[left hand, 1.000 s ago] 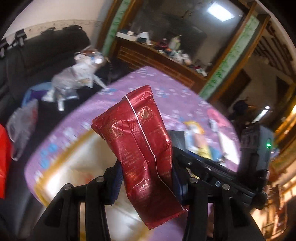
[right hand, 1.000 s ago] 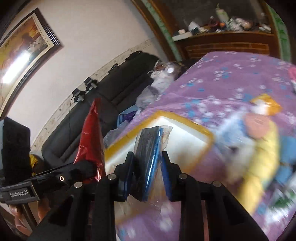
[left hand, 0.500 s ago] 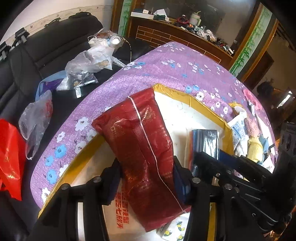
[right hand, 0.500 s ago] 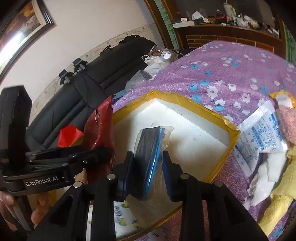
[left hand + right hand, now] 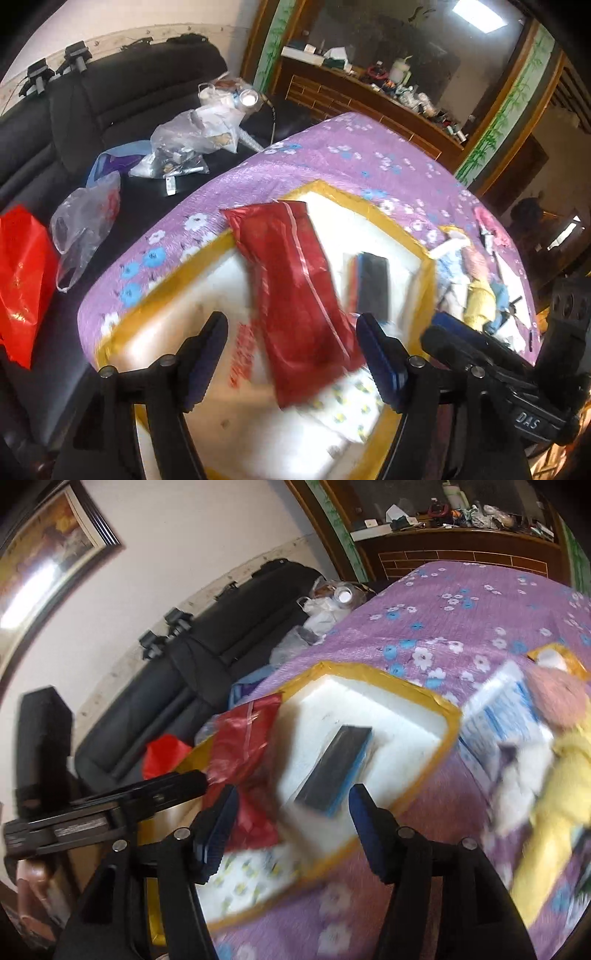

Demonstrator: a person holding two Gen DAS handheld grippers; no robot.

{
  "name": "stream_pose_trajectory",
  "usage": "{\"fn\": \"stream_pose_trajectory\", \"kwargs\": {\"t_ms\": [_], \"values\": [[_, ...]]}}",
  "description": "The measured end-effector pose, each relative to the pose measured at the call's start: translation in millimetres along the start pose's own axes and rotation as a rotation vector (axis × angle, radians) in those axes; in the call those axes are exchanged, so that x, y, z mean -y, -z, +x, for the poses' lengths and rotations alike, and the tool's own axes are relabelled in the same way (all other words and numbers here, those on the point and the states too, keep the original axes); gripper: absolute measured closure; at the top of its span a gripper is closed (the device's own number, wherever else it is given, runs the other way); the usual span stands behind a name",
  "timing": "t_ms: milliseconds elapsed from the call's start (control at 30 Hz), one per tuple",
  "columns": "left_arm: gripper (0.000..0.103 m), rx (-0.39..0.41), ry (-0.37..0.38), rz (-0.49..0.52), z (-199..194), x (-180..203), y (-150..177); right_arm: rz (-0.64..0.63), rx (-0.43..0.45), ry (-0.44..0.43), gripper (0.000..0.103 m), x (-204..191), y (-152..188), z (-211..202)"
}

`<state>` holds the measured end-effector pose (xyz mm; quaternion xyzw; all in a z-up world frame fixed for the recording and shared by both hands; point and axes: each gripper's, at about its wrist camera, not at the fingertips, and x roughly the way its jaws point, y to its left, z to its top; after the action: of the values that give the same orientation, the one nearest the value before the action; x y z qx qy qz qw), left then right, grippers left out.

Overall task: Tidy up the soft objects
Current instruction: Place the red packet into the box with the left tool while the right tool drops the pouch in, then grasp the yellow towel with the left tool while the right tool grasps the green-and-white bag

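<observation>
Both grippers spread wide and holding nothing: left gripper [image 5: 288, 354] above the box [image 5: 376, 206], right gripper [image 5: 291, 827] beside it, jaws well apart in each view.

Red pouch [image 5: 295, 288] lying blurred over the left side of the box, upper end across the yellow rim; cannot tell if fully at rest. Dark pack [image 5: 334, 770] with blue edge lying inside on the white floor of the box, close to the right wall. A flowered packet [image 5: 351, 406] under the lower end of the pouch.

Probably light, all of these. Pouch likely thin foil, crinkly and a little slippery, bending easily; best taken across the flat middle, not at the sealed end. Dark pack seems soft, wrapped in clear film; better pinched on the narrow sides.

Still waiting on the purple cloth [image 5: 480, 616]: white-blue bags [image 5: 506, 709], a pink thing [image 5: 557, 698], a yellow thing [image 5: 561, 786]. Soft and floppy by look, so a grasp near the middle of each.
</observation>
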<state>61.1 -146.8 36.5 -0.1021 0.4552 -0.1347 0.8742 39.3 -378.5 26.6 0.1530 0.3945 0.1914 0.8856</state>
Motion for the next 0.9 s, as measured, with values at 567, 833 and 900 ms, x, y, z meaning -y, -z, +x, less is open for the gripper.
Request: {"fn": "stream_pose_trajectory", "kwargs": {"t_ms": [567, 833, 900], "values": [[0.021, -0.057, 0.21, 0.158, -1.7, 127.1, 45.8, 0.183, 0.097, 0.104, 0.037, 91.2, 68.9, -130.1], [0.021, -0.091, 0.224, 0.224, 27.0, 171.6, 39.8, 0.151, 0.182, 0.302, 0.037, 117.5, 59.1, -170.2], [0.021, -0.091, 0.229, 0.248, 34.9, 180.9, 35.9, 0.168, 0.186, 0.327, 0.037, 129.3, 55.3, -173.9]]}}
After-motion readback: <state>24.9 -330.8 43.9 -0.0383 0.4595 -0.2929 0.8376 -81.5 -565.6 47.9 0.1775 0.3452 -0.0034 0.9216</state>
